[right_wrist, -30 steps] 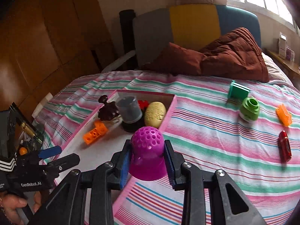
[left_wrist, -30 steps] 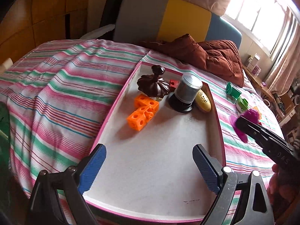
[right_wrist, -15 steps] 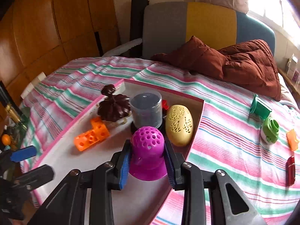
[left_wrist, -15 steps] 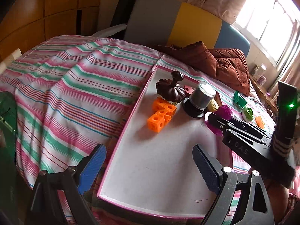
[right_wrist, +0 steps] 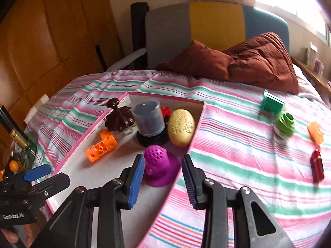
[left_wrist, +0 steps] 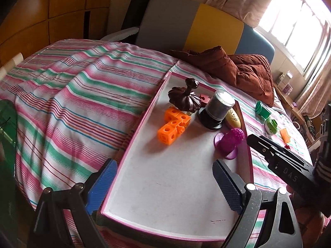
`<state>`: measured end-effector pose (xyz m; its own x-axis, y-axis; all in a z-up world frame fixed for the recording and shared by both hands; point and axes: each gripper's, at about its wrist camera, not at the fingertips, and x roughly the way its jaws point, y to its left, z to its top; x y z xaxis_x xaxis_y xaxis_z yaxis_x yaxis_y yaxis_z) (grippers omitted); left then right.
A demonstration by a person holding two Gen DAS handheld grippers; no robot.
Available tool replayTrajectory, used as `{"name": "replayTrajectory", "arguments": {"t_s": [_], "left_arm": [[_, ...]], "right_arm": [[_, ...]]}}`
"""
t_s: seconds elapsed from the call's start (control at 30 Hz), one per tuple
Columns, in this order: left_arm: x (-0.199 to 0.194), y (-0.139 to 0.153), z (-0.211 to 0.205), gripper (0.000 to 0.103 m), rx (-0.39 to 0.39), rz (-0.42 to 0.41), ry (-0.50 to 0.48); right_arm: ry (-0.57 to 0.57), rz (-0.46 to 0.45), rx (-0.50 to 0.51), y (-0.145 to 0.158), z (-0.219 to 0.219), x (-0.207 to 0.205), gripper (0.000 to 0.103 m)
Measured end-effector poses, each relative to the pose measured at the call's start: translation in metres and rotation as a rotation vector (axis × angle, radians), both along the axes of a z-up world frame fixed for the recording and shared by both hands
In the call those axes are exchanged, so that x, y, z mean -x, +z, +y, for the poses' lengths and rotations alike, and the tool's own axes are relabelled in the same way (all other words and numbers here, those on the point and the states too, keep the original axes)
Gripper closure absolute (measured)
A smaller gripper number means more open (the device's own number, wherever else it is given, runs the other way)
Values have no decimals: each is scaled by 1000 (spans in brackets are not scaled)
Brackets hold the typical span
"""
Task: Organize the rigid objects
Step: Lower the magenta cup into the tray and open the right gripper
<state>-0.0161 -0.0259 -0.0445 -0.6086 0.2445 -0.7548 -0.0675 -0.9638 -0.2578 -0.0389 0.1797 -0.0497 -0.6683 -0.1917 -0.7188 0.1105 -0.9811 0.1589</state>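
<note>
The right tool (right_wrist: 162, 177) had just been opening, its pads off the purple perforated toy (right_wrist: 160, 168) that stood between them inside the pink-rimmed tray (right_wrist: 197, 122), close to its right edge. Withdrawing carelessly could have clipped the toy's flared base and tipped it over the rim onto the bed. The left tool (left_wrist: 163, 186) hung wide open, empty.

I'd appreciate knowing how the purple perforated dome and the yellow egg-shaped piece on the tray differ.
The purple dome stands upright on a flared base; the yellow egg has none. The dome's holes are round dots; the egg shows patterned cut-outs. The dome sits between the right hand-held gripper's open pads; the egg sits farther back. Both rest on the tray near its right wall.
</note>
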Motion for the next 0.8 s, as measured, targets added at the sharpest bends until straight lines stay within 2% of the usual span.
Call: {"name": "replayTrajectory", "arguments": {"t_s": [0.53, 0.8], "left_arm": [[-16, 17, 36, 9, -3, 34, -90], [-22, 22, 63, 8, 12, 40, -158]], "right_arm": [[-121, -31, -8, -4, 59, -31, 66], [-205, -52, -62, -11, 97, -45, 66]]}}
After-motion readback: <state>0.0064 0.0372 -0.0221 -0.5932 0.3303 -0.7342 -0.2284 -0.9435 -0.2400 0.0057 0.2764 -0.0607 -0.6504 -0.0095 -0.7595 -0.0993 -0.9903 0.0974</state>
